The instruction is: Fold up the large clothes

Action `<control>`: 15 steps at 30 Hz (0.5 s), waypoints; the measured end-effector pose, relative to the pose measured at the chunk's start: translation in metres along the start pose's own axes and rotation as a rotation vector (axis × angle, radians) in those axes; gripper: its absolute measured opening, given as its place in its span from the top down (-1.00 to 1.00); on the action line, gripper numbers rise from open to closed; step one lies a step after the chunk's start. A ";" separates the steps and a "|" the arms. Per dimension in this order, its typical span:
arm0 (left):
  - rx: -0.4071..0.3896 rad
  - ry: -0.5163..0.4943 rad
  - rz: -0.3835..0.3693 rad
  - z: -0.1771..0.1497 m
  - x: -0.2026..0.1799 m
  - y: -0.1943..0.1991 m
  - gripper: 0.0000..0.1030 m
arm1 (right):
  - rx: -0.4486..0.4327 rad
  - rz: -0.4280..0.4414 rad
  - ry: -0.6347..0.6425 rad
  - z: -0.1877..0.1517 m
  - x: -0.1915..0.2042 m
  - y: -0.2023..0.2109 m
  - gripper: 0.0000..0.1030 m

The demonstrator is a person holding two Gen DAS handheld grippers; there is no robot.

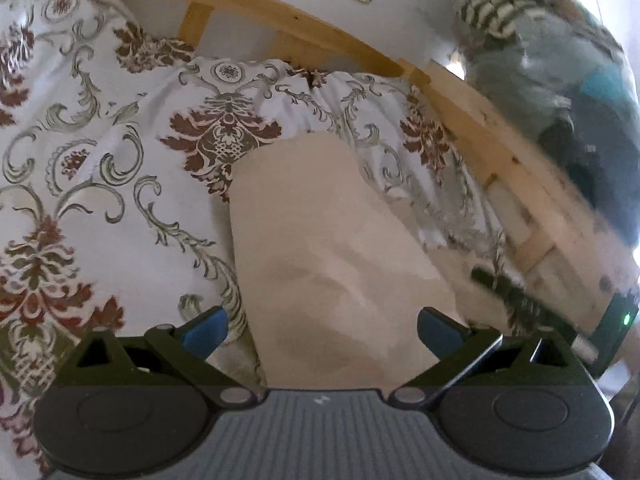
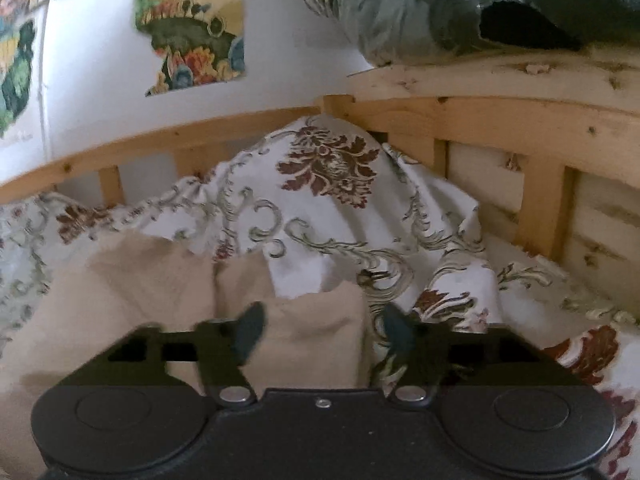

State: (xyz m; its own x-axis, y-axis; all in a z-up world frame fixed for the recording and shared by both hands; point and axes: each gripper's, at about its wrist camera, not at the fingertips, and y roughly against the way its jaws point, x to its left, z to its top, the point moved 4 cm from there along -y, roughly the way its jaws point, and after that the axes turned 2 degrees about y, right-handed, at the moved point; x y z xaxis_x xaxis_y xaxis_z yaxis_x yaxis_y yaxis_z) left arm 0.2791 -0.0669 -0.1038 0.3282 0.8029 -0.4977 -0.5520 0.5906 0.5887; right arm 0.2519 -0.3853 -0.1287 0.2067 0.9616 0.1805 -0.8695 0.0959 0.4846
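A: Two sets of tongs, one beige garment [image 1: 320, 248], and both sets stand apart with nothing pinched. In the left wrist view the left gripper [image 1: 322, 328] has its blue pads spread wide either side of the cloth, which runs flat between them without being pressed.

B: And the right gripper [image 2: 320, 332]?

A: Jaws apart too, the dark fingers blurred. A folded lobe of the beige cloth [image 2: 312, 332] sits between them, but I'd say the pads aren't clamping it.

B: Where does the garment lie?

A: On a bed, on the floral bedspread [image 1: 100, 140], stretching away from the left tongs as a long smooth panel towards the wooden bed frame [image 1: 460, 92]. From the right wrist view it's bunched into several soft lobes, with the bedspread humped up behind them against the frame's slats.

B: So how should the fold go?

A: Take it by an edge or corner, not mid-panel. Grip a single thickness at matching points with both tongs, lift just clear of the bedspread so that isn't dragged along, then lay it over and align the edges.

B: How will it handle?

A: It looks a matte, mid-weight weave, limp, with shallow creases near the left tongs. The bedspread is thinner and gathers easily; its cream ground is close in tone, so a stray pinch is a risk.
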 end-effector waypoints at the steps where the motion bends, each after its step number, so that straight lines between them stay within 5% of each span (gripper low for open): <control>1: 0.005 0.014 0.005 0.004 0.004 -0.004 -0.98 | 0.032 0.021 -0.024 -0.002 -0.001 -0.002 -0.69; 6: 0.082 0.036 0.032 0.015 0.027 -0.032 -0.98 | 0.089 0.087 -0.051 -0.009 0.003 -0.012 -0.90; 15: 0.160 0.084 -0.081 0.015 0.038 -0.067 -1.00 | 0.139 0.219 -0.092 -0.017 0.010 -0.021 -0.99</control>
State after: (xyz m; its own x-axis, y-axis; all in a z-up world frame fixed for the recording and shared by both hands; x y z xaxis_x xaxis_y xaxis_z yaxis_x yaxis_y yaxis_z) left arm 0.3397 -0.0751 -0.1526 0.2978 0.7463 -0.5952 -0.3956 0.6639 0.6346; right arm 0.2648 -0.3730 -0.1511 0.0663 0.9277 0.3675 -0.8291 -0.1537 0.5376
